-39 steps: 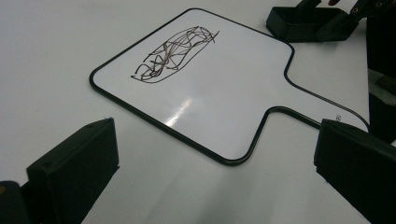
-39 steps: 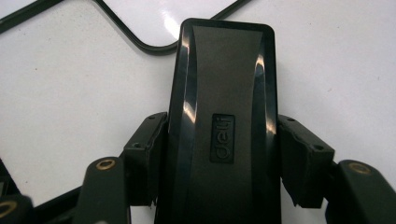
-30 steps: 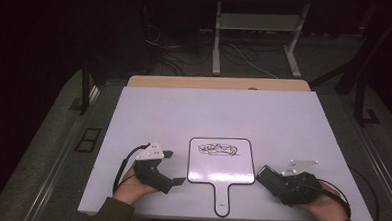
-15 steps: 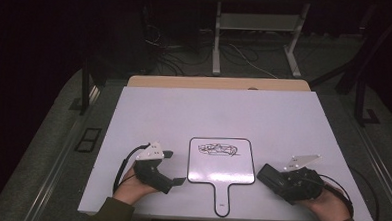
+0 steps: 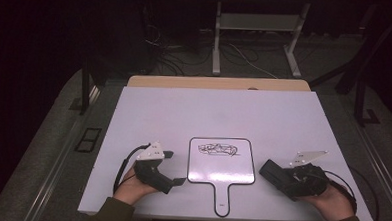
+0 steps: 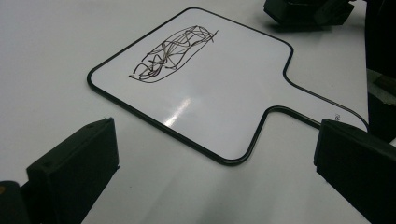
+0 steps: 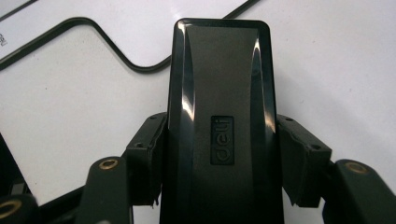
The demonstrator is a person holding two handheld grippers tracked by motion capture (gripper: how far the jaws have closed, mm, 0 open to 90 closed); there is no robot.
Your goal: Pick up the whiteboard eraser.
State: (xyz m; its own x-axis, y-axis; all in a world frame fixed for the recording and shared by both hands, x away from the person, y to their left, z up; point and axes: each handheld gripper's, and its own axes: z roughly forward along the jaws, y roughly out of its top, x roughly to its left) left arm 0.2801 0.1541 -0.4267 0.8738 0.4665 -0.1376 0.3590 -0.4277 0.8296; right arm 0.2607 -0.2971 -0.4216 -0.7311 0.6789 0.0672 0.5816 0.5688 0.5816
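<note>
Eraser (image 7: pixel 219 126), black, sits clenched in the right tool (image 7: pixel 219 158), just right of the scribbled whiteboard (image 5: pixel 222 160) on the tabletop (image 5: pixel 224 111). Left tool (image 5: pixel 174 167) rests released, jaws spread, beside the board's left edge.

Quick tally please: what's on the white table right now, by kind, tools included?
Paddle whiteboard with a scribble: 1
Black eraser, clamped in the right tool: 1
Tools, counting the left tool standing open: 2
Total: 4
</note>
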